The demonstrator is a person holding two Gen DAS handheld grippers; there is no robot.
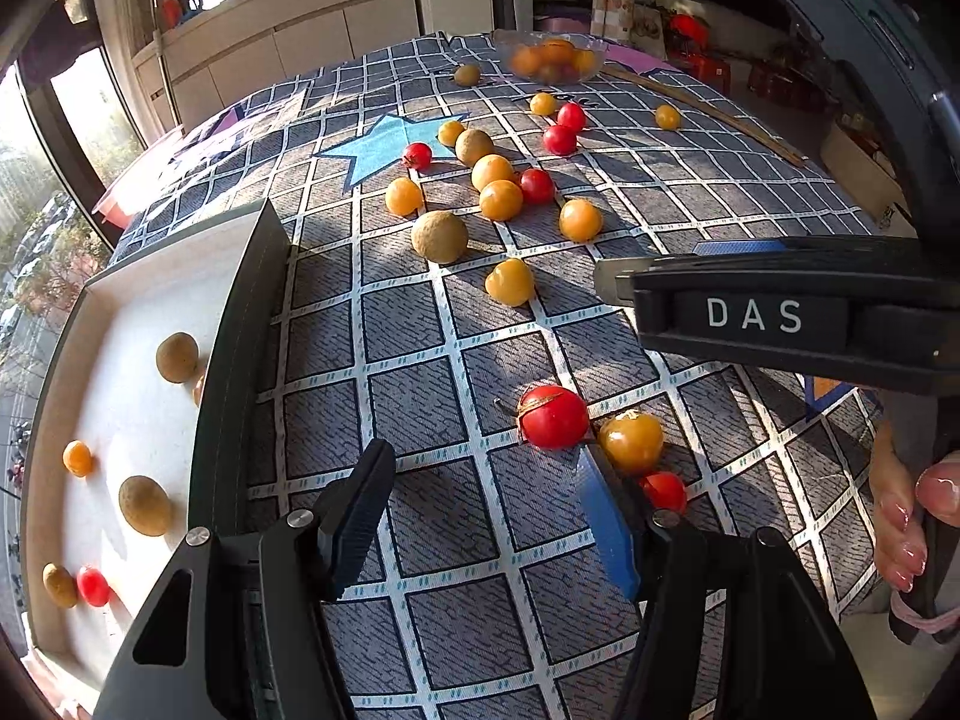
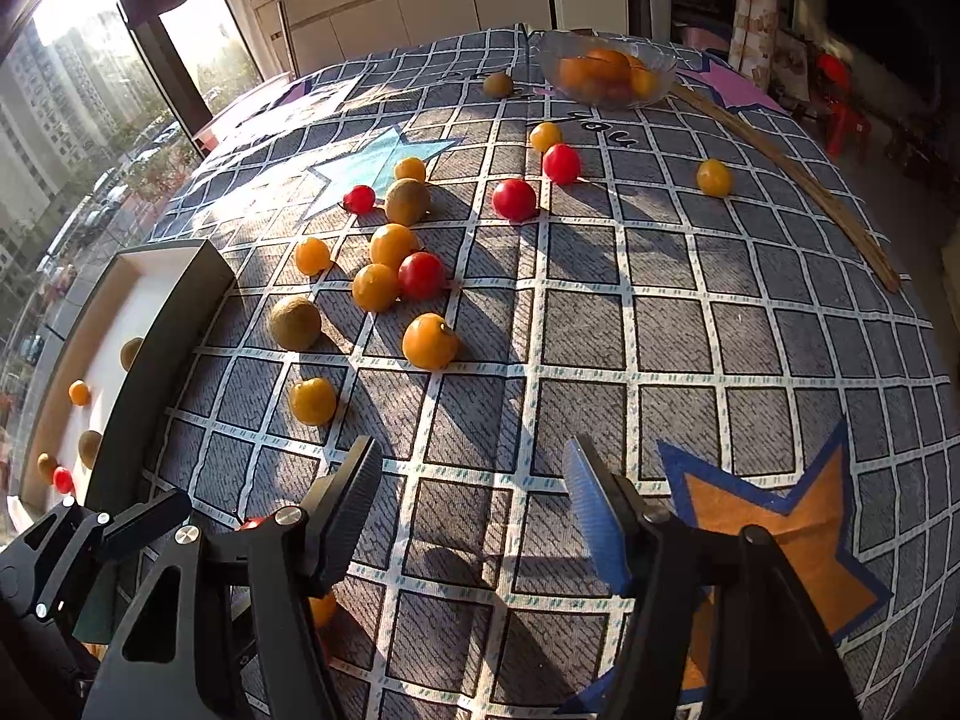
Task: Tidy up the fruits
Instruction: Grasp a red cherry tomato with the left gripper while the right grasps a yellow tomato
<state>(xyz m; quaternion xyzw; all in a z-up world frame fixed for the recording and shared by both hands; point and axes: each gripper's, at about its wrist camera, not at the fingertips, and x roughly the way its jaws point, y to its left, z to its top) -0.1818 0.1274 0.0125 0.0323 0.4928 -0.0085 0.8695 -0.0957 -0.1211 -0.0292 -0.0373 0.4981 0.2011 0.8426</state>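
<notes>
A: Item one, left gripper (image 1: pixel 486 516). Jaws apart, nothing between the pads, only checked tablecloth (image 1: pixel 456 618) below.

B: Nearest fruit?

A: Red cherry tomato (image 1: pixel 553 417) just ahead of the blue-padded finger (image 1: pixel 606 534); a yellow tomato (image 1: pixel 631 441) touching that finger's outer side; a second red tomato (image 1: pixel 663 491) half hidden behind it.

B: Item two?

A: Right gripper (image 2: pixel 477 510). Jaws parted, holding nothing, bare cloth between them. In the left wrist view its body (image 1: pixel 780 312) crosses the right side and covers the table there. A person's fingers (image 1: pixel 900 540) show at that edge.

B: Surroundings?

A: White tray with dark rim (image 1: pixel 240 360) at the left, holding brown longan-like fruits (image 1: pixel 177 357), one orange (image 1: pixel 78 458) and one red (image 1: pixel 92 585). Its wall hides part of the contents. Mid-table, a loose cluster (image 2: pixel 390 276) of yellow, red and brown fruit; a glass bowl (image 2: pixel 606 75) of orange fruit at the far edge; a wooden stick (image 2: pixel 792 174) lying along the right.

B: Unclear entries?

A: A yellow fruit (image 2: pixel 323 607) under the right gripper's left finger, mostly covered. The left gripper's frame (image 2: pixel 90 546) blocks the lower left corner.
</notes>
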